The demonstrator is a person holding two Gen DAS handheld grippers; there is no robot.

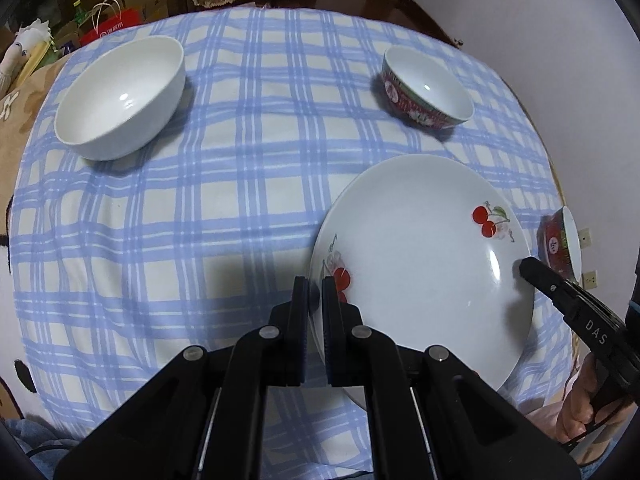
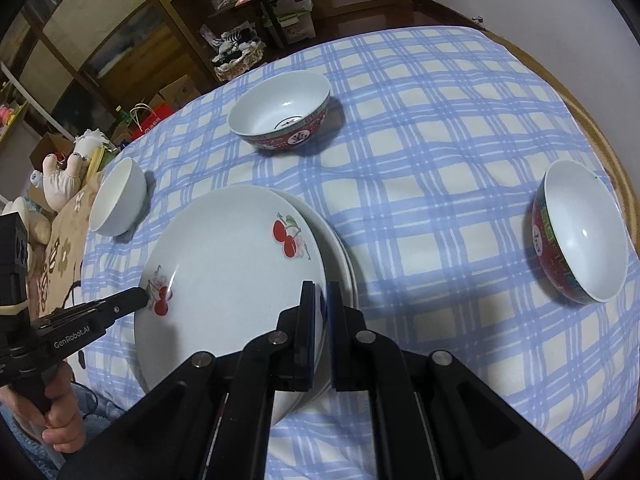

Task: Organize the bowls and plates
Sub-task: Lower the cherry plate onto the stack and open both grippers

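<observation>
The left claw (image 1: 315, 292) is clenching the near-left rim of the cherry plate (image 1: 420, 264), its two black fingers pinching the edge beside a printed cherry. The right claw (image 2: 320, 300) is gripping the same plate on its opposite rim, fingers closed over the edge. Seen from the right wrist, the cherry plate is sitting tilted just over a second plate (image 2: 340, 248), whose rim is showing beneath it on the far right side; whether the two are touching cannot be told. Both are lying over the surface (image 1: 240, 200), which is wearing a blue and white checked cloth. A plain white bowl (image 1: 120, 96) is standing upright at the far left, well apart from the plates. A red patterned bowl (image 1: 426, 88) is standing at the far side, and another red bowl (image 2: 580, 236) is sitting near the right edge. A person's hand (image 2: 60, 412) is holding the left claw's handle
</observation>
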